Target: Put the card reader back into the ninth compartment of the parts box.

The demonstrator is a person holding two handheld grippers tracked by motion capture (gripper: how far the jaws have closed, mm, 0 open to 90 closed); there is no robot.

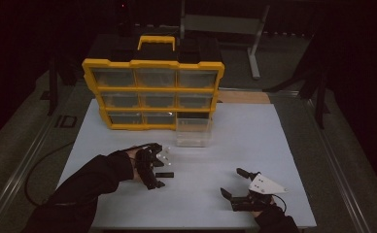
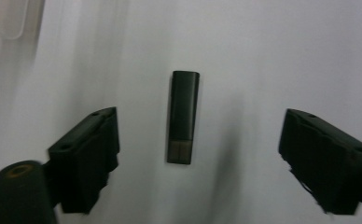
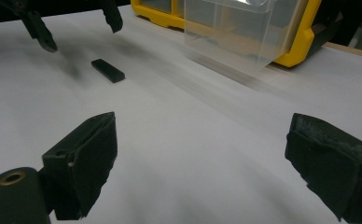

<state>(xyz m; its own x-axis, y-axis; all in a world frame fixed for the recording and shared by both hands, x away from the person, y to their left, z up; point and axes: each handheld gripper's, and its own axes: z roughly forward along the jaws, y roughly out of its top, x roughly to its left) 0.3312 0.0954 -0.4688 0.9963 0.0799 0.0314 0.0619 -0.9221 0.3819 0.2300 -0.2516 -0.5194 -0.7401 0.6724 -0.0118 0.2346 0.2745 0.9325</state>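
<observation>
**Left fingers straddling the black stick**

The left gripper (image 2: 198,158) is hanging with fingers (image 2: 88,154) apart, lined up either side of the small black stick (image 2: 184,116) lying flat at centre frame, ready to pinch it. Lower right in the high view, the right gripper (image 1: 235,183) is idling, fingers spread over bare bench (image 1: 274,145). The clear drawer (image 1: 193,130) is standing out before the yellow organizer (image 1: 152,92), probably waiting for it.

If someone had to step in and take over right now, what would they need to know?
Left gripper: open, jaws straddling the small black stick that lies flat on the white table, pads not touching it.
Right gripper: open, holding nothing, resting low near the table's front edge.
The clear drawer is pulled out of the yellow organizer and stands on the table in front of its bottom-right slot.
Done: drawer out.
Left: probably close on the stick, lift it, and likely put it in the drawer.
</observation>
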